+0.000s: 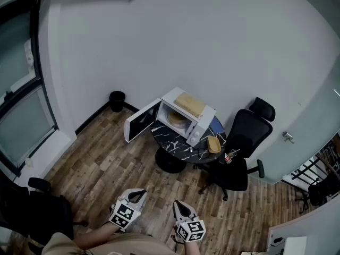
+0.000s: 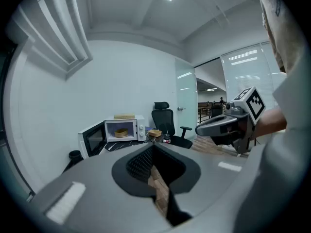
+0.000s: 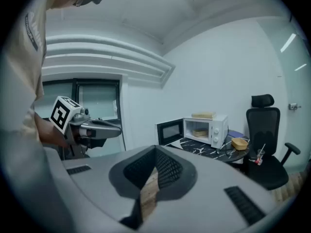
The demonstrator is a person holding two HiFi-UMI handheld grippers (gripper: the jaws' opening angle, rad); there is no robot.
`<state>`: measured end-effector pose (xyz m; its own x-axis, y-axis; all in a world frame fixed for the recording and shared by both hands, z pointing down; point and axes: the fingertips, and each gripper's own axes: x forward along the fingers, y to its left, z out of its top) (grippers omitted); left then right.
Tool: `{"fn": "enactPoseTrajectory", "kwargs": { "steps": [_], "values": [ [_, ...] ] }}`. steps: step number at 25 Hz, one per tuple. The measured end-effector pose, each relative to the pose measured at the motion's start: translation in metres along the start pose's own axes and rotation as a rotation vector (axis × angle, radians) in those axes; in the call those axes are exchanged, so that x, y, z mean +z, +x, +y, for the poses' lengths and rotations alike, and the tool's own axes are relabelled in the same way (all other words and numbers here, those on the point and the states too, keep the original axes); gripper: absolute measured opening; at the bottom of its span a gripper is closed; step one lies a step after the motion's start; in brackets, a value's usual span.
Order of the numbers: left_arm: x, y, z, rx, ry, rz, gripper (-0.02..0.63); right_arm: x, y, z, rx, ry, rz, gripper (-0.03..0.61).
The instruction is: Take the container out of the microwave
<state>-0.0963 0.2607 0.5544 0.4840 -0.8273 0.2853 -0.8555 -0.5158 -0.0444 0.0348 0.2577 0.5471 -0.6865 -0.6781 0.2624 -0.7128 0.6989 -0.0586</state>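
Note:
A white microwave (image 1: 192,116) stands on a round black marble table (image 1: 178,145), its door (image 1: 139,125) swung open to the left. Inside sits a tan round container (image 1: 178,119), also visible in the left gripper view (image 2: 121,132) and the right gripper view (image 3: 199,133). Both grippers are far from it, low and close to my body over the wooden floor. My left gripper (image 1: 136,197) (image 2: 153,147) is shut and empty. My right gripper (image 1: 181,210) (image 3: 156,149) is shut and empty as well. Each points toward the microwave.
A second tan container (image 1: 214,144) lies on the table right of the microwave. A flat tan slab (image 1: 190,104) rests on the microwave's top. A black office chair (image 1: 241,142) stands right of the table. A black bin (image 1: 117,101) sits by the wall.

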Motion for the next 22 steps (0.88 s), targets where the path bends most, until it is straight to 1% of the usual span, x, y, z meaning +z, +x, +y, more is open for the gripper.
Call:
{"fn": "enactPoseTrajectory", "kwargs": {
  "steps": [6, 15, 18, 22],
  "values": [
    [0.002, 0.011, 0.016, 0.0, 0.001, -0.017, 0.008, 0.004, 0.016, -0.005, -0.01, -0.034, 0.002, 0.006],
    [0.002, 0.018, 0.037, -0.038, -0.013, -0.031, 0.008, 0.007, 0.032, -0.002, -0.047, -0.046, 0.025, 0.006],
    [-0.009, 0.015, 0.043, -0.064, -0.036, -0.016, 0.008, 0.001, 0.037, 0.007, -0.068, -0.036, 0.054, 0.006],
    [-0.037, 0.013, 0.049, -0.086, -0.075, 0.021, 0.008, -0.021, 0.042, 0.026, -0.071, 0.008, 0.105, 0.006]
  ]
}}
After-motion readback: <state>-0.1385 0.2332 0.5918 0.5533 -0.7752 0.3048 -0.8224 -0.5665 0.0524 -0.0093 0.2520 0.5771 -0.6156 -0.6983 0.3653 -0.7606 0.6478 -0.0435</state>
